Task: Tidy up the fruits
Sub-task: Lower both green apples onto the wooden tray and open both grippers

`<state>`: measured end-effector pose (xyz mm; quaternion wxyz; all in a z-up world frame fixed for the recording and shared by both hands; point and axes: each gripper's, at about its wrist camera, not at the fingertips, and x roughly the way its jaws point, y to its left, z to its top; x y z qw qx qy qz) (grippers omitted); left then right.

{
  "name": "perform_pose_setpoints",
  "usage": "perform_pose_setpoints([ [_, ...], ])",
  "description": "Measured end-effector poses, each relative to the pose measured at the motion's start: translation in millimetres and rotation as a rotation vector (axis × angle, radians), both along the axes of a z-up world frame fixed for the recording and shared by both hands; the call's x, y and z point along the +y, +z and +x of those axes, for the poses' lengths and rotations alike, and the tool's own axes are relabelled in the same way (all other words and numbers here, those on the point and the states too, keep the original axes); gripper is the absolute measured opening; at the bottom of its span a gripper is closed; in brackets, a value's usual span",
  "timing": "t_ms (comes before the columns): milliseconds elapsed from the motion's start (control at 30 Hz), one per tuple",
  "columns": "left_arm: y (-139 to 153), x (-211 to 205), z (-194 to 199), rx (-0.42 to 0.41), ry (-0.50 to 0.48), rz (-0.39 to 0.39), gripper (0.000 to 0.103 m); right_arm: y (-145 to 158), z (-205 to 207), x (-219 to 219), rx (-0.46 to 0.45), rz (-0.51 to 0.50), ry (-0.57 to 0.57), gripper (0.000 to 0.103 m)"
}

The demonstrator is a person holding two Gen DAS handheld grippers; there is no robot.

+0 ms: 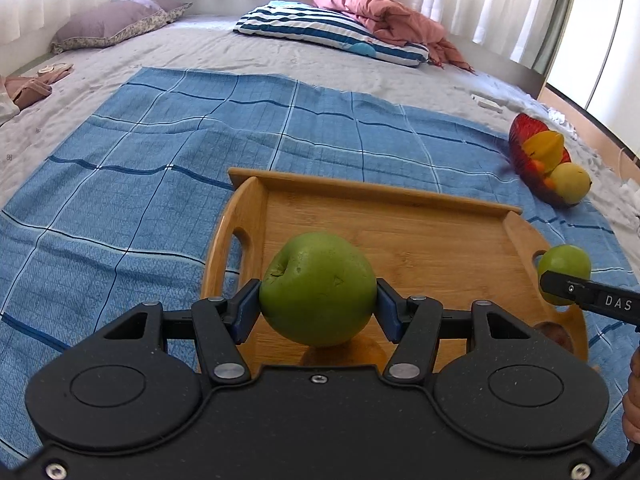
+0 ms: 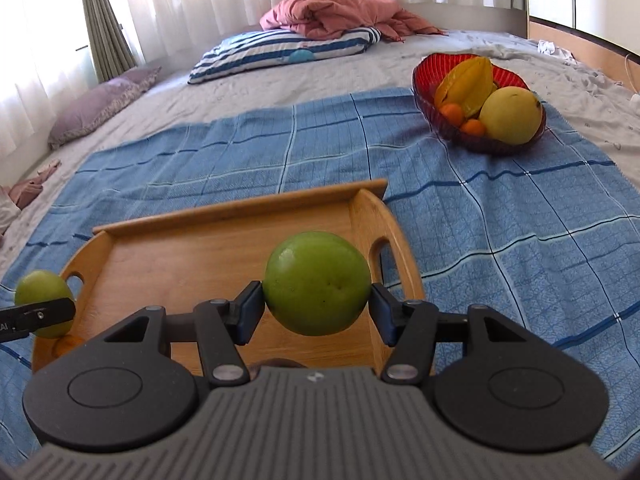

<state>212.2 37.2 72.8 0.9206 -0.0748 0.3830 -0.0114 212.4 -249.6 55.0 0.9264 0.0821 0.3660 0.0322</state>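
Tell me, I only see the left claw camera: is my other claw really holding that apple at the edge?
Observer: Yes. The right camera shows the right claw pinching a green apple between both pads.
Operator: How many oranges are in the red bowl?
Observer: Two small oranges show in the red bowl, tucked beside a starfruit and a big yellow fruit.

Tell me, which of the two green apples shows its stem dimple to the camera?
The green apple in the left gripper: a dented hollow sits on its upper left. The right gripper's apple shows only smooth skin.
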Motion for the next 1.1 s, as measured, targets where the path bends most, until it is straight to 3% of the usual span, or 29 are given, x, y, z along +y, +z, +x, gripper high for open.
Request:
perform_pose_setpoints([
  [1100,-26.8,-0.6,32.7,0.091,0.039,-0.015,0.057,-23.7,9.6,-0.1,0.042,0.017,0.010,0.060],
])
